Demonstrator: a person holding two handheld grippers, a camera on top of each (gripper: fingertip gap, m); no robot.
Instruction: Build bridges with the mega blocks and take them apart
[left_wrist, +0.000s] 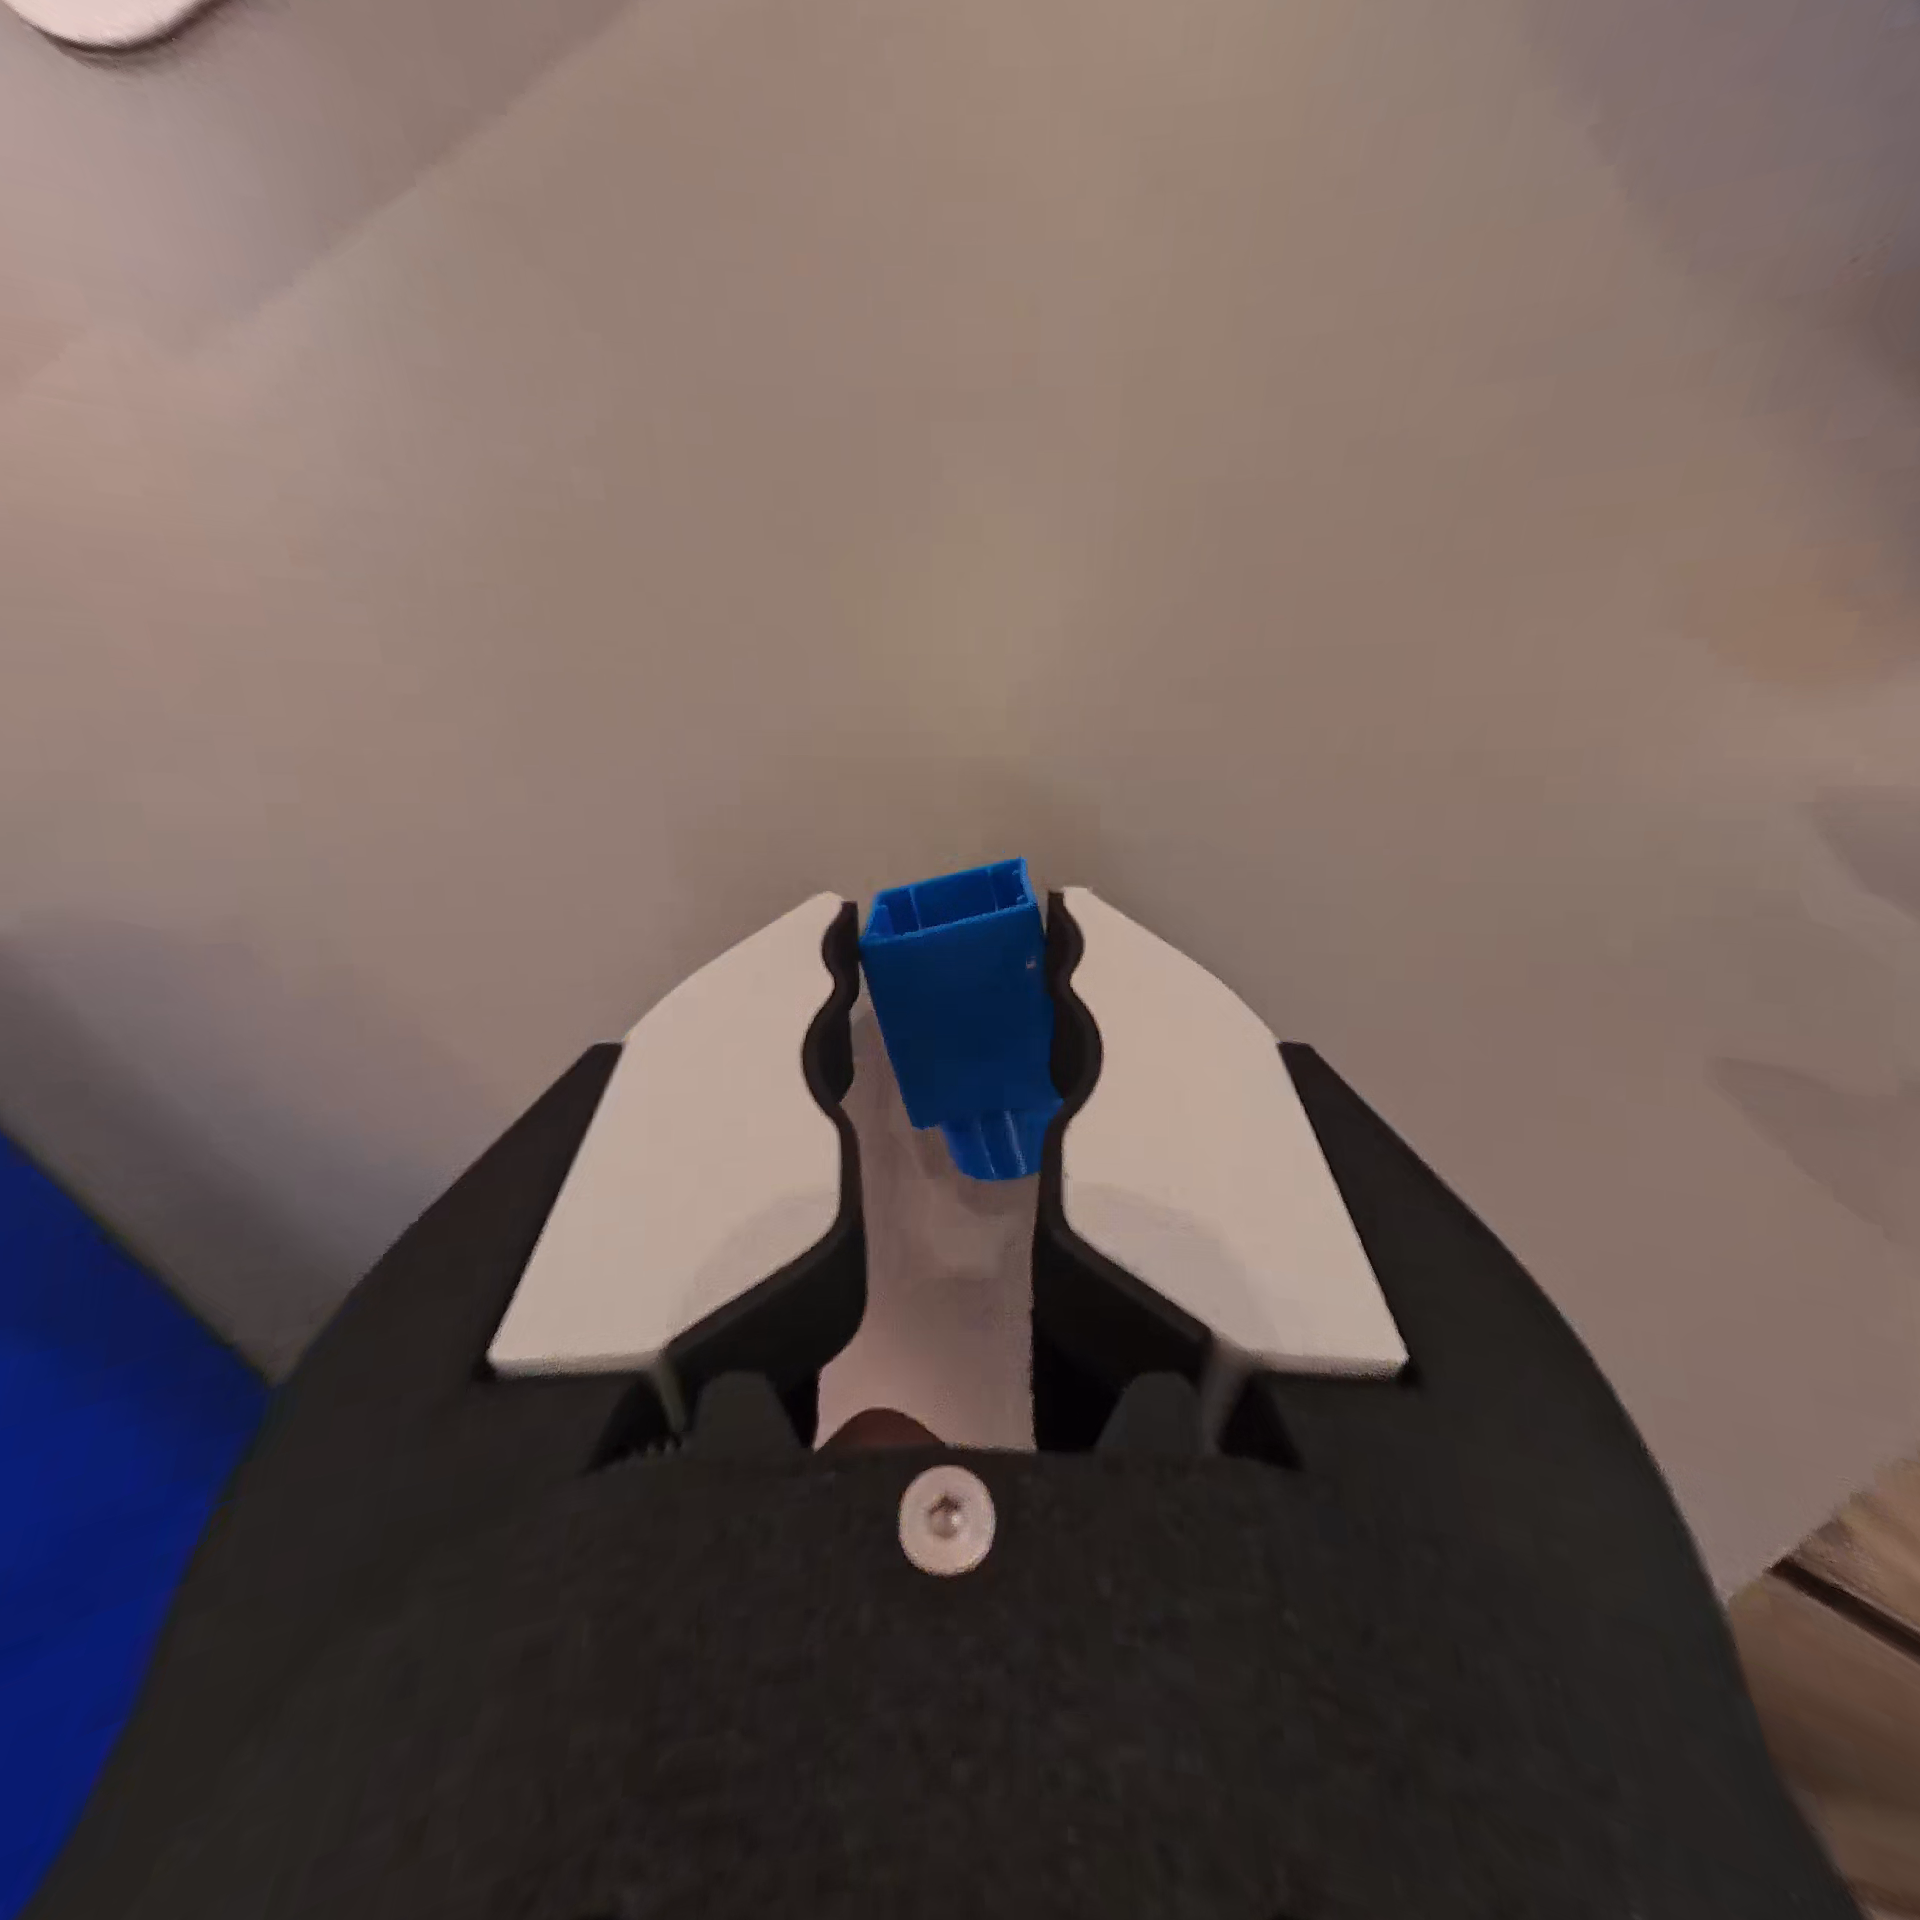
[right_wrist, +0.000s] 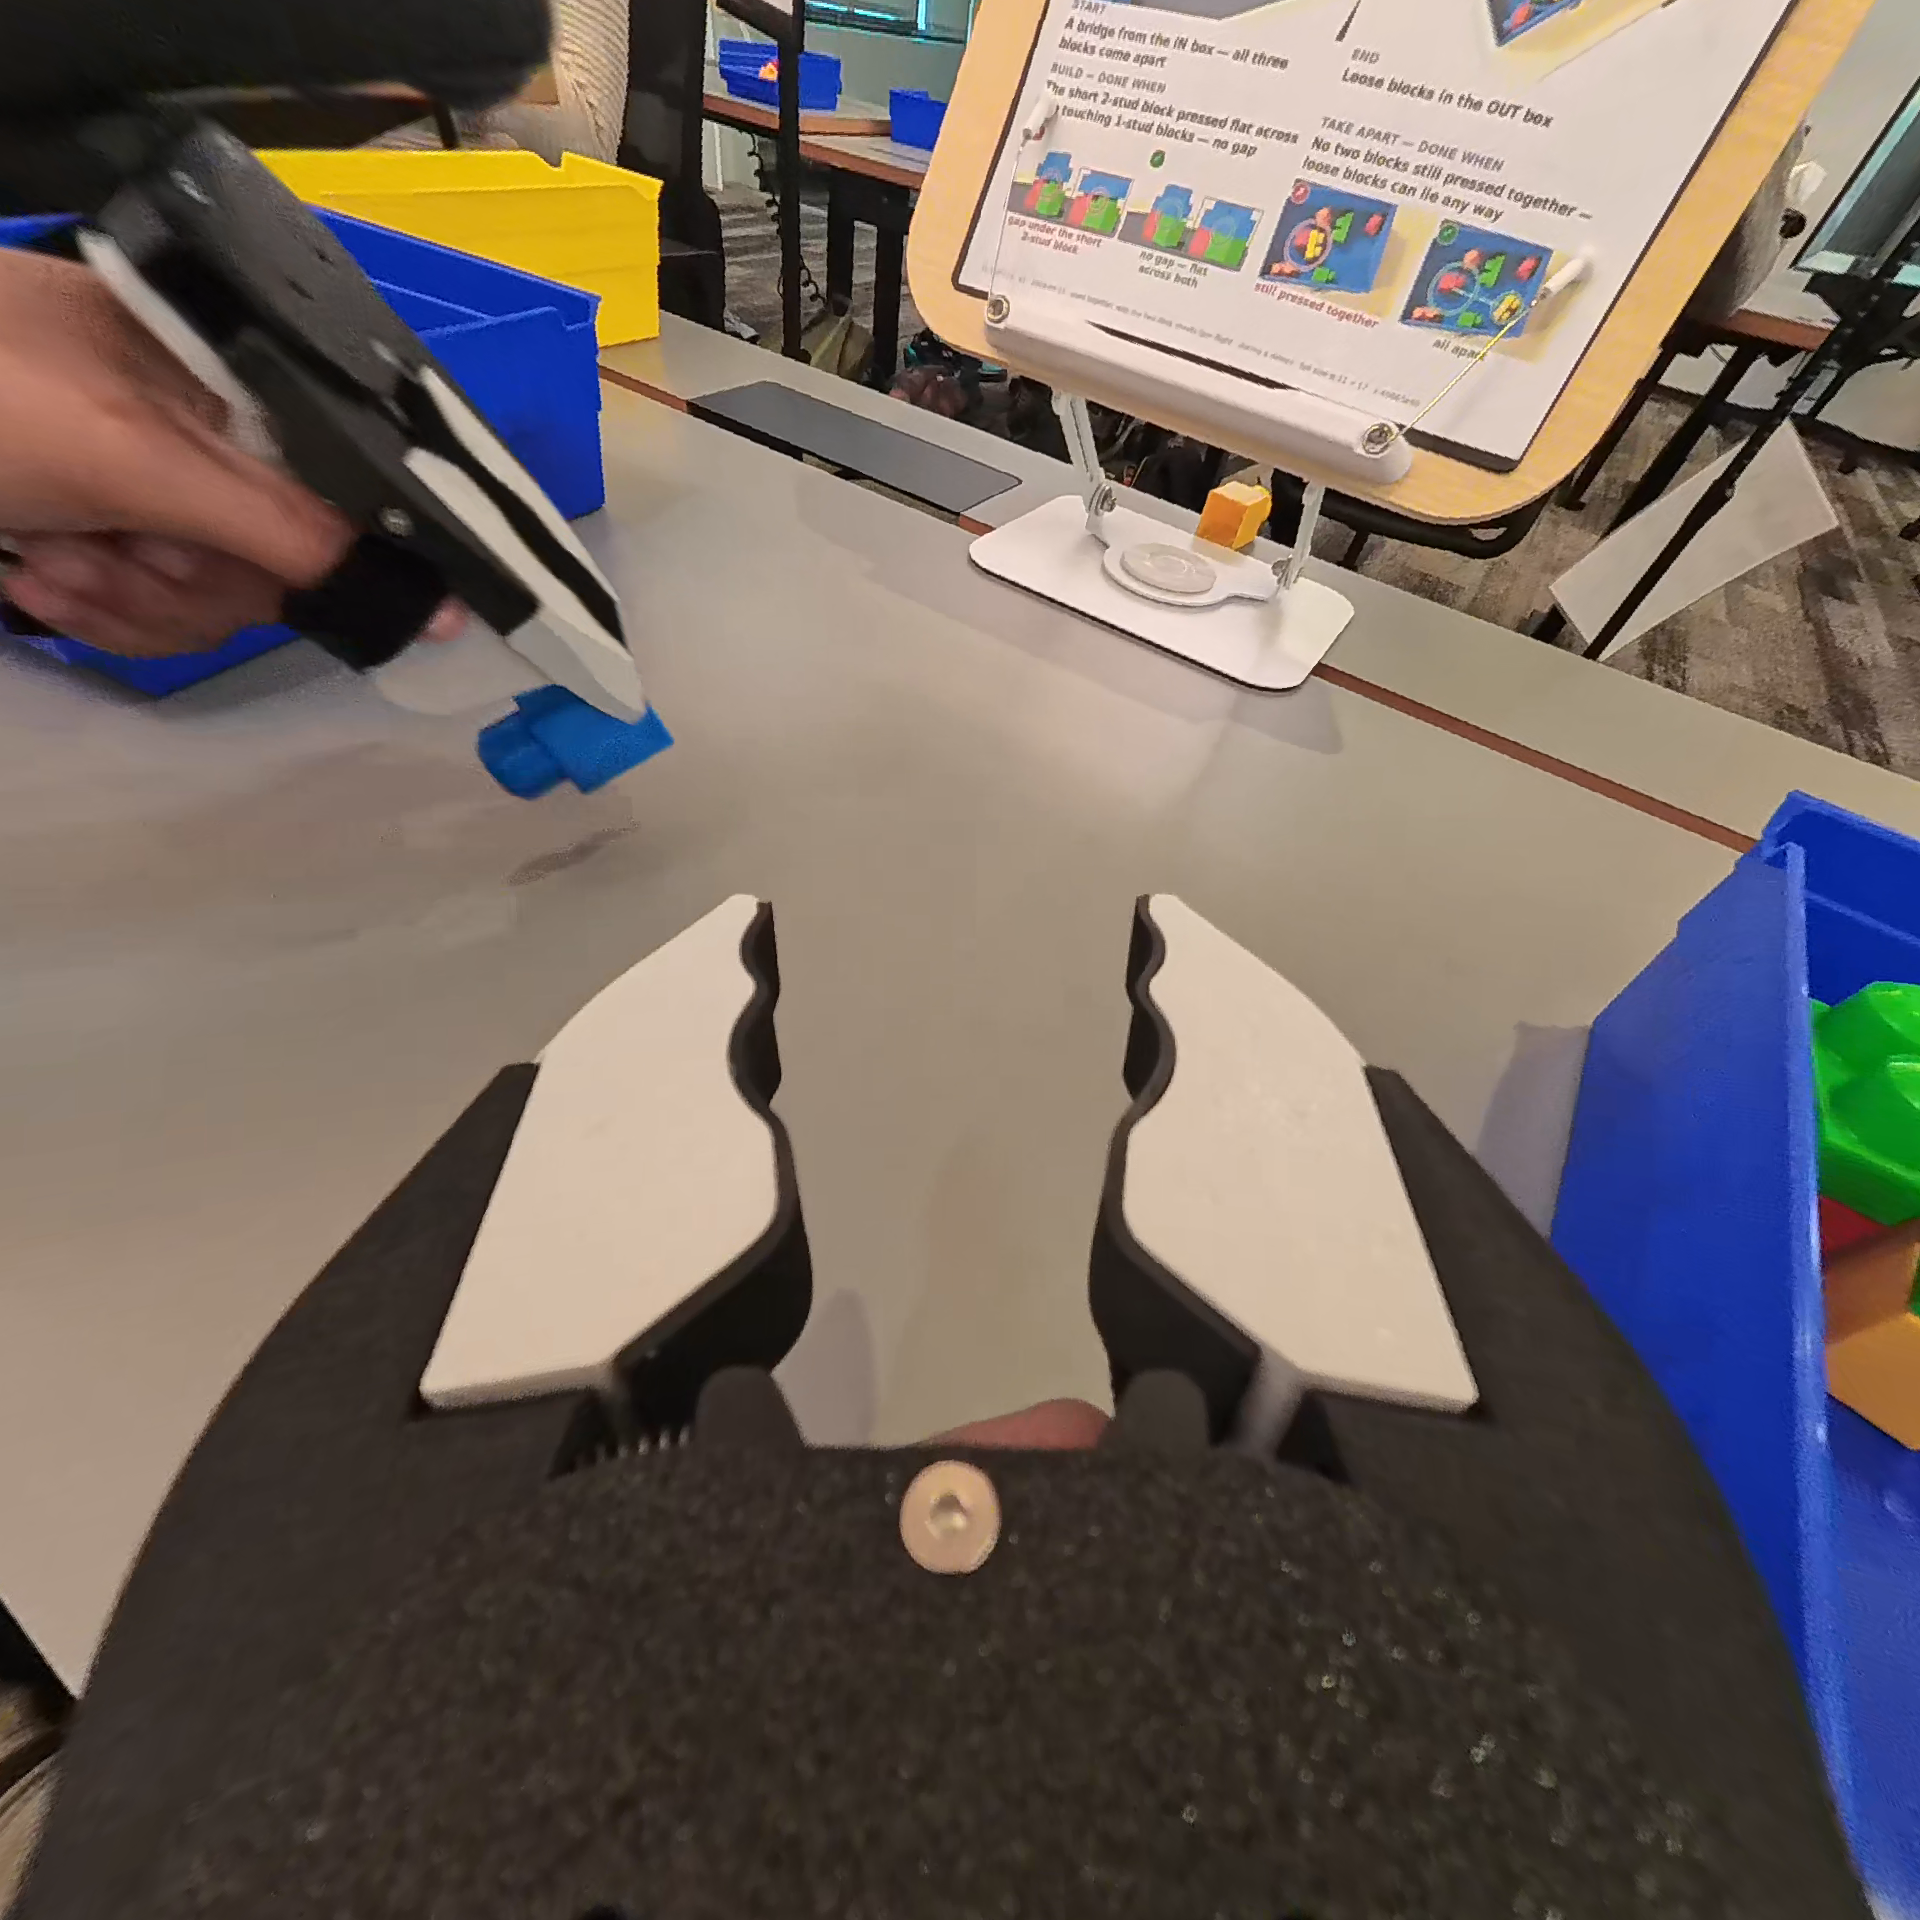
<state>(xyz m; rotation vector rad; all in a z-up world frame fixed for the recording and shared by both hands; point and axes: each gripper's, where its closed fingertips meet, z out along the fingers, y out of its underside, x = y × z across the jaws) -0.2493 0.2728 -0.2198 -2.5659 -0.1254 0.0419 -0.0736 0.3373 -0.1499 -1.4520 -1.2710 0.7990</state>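
My left gripper is shut on a small blue block, its stud end pointing back toward the camera, held a little above the grey table. In the right wrist view the left gripper shows at the left, tilted down, with the blue block in its tips just over the table. My right gripper is open and empty above the table's near side. Green, red and orange blocks lie in a blue bin at the right.
A blue bin and a yellow bin stand at the far left. An instruction board on a white stand stands at the back, with an orange block on its base. A person's hand holds the left gripper.
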